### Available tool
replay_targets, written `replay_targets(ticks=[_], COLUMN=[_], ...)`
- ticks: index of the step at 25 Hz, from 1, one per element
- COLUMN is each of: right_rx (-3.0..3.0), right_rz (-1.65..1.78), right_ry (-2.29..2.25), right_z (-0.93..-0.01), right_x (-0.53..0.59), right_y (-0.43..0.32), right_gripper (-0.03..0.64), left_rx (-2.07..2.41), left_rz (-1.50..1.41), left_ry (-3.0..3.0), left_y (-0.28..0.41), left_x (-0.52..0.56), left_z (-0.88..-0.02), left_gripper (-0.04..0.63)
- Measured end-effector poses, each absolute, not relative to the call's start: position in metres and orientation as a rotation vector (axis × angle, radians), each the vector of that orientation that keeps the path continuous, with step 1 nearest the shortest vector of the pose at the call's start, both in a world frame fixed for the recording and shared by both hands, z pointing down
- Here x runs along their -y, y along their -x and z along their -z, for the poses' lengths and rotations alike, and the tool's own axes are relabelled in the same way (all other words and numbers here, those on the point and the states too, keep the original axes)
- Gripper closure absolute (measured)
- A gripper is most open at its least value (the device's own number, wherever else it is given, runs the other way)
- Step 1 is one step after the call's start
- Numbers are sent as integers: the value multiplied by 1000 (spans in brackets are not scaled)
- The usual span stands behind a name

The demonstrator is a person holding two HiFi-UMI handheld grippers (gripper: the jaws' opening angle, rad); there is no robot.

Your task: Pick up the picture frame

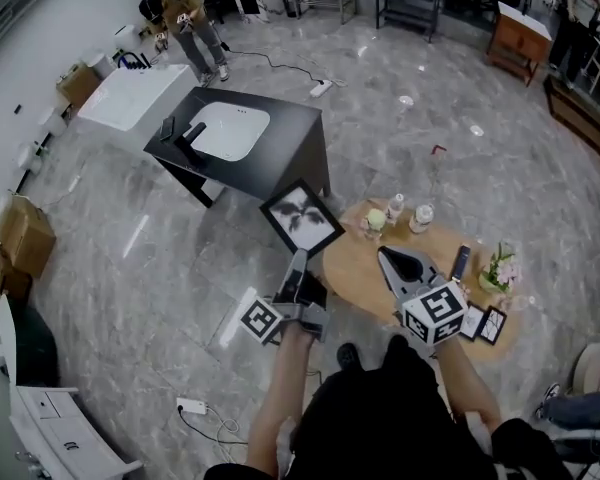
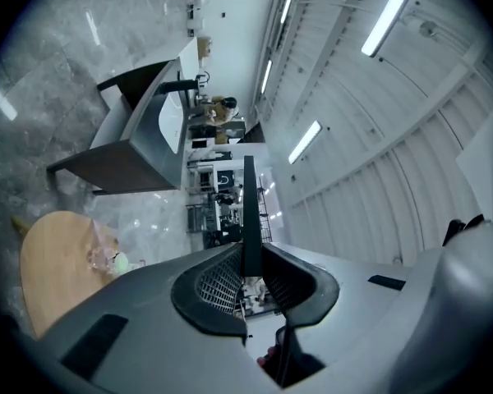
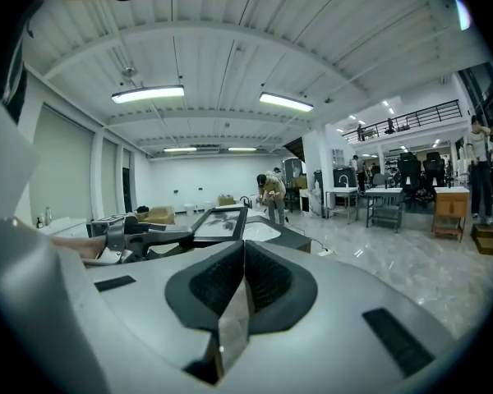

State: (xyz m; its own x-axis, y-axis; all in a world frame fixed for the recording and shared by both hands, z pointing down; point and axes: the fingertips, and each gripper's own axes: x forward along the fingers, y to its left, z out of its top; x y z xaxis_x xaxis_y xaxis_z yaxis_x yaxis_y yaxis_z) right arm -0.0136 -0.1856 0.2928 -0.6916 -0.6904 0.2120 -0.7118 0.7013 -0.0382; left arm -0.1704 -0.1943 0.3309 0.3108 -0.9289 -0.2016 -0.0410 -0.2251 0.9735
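Left hand-held gripper (image 1: 298, 260): clenched on one corner of the picture frame (image 1: 301, 218), which is held in the air with its print face up.
Right hand-held gripper (image 1: 384, 256): jaws pressed together, nothing gripped, above the round wooden surface (image 1: 352, 268).
On the surface: two bottles (image 1: 408, 213), a remote (image 1: 460, 262) and flowers (image 1: 502, 266) are seen.
Beyond the frame: a black sink stand (image 1: 280, 148); farther off, a person (image 1: 185, 13).
Hidden: small frames (image 1: 485, 324) are partly covered by the right marker cube; the gripped corner is covered by the jaws.
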Motion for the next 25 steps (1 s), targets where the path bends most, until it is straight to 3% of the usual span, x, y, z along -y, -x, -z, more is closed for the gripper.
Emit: replay_targets(ticks=[14,25], right_rx=[2856,2852], right_rz=[-101,-111], right_ry=[-1042,-1042], right_z=[-248,-249], right_x=[187,178], right_y=[44,44], right_gripper=[604,604], left_rx=[934,921], left_rz=[1140,1137], left_ry=[-1585,-1573], left_y=[187,183], left_x=[176,171], left_z=[-265,-269], left_gripper=[520,520])
